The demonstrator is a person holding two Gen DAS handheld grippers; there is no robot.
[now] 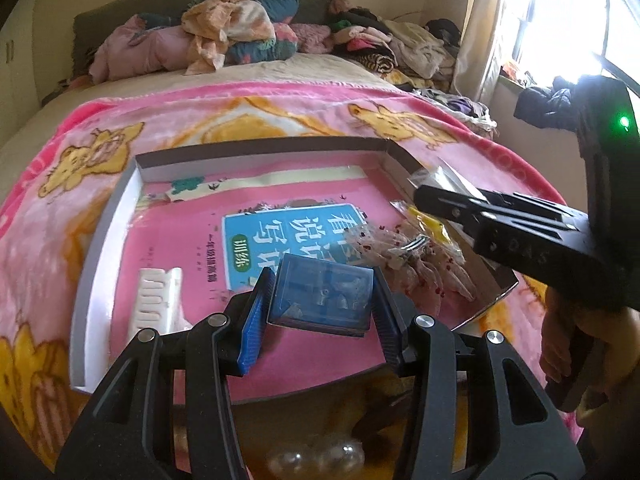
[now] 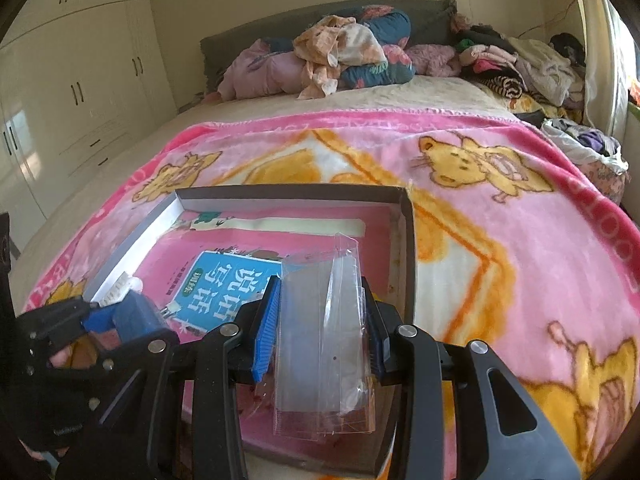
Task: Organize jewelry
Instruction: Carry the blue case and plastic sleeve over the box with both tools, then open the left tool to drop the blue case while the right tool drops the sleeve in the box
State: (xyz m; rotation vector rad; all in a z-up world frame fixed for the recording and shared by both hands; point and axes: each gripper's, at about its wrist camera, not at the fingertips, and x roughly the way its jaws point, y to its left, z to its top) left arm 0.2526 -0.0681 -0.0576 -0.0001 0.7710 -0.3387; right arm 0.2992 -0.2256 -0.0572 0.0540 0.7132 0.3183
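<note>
My left gripper (image 1: 320,300) is shut on a small clear blue plastic box (image 1: 322,298), held over a shallow cardboard tray (image 1: 120,200) whose floor is a pink book cover. My right gripper (image 2: 324,320) is shut on a clear plastic bag (image 2: 320,340) above the same tray (image 2: 408,248). In the left wrist view the right gripper (image 1: 424,194) reaches in from the right, with crumpled clear bags (image 1: 416,256) of small jewelry lying below it in the tray. The left gripper (image 2: 100,316) with the blue box (image 2: 134,316) shows at the lower left of the right wrist view.
A white comb-like hair clip (image 1: 154,302) lies in the tray's left part. The tray rests on a pink cartoon blanket (image 2: 500,208) over a bed. Piled clothes and bedding (image 2: 340,56) fill the head of the bed. White wardrobes (image 2: 80,80) stand at left, a bright window (image 1: 560,20) at right.
</note>
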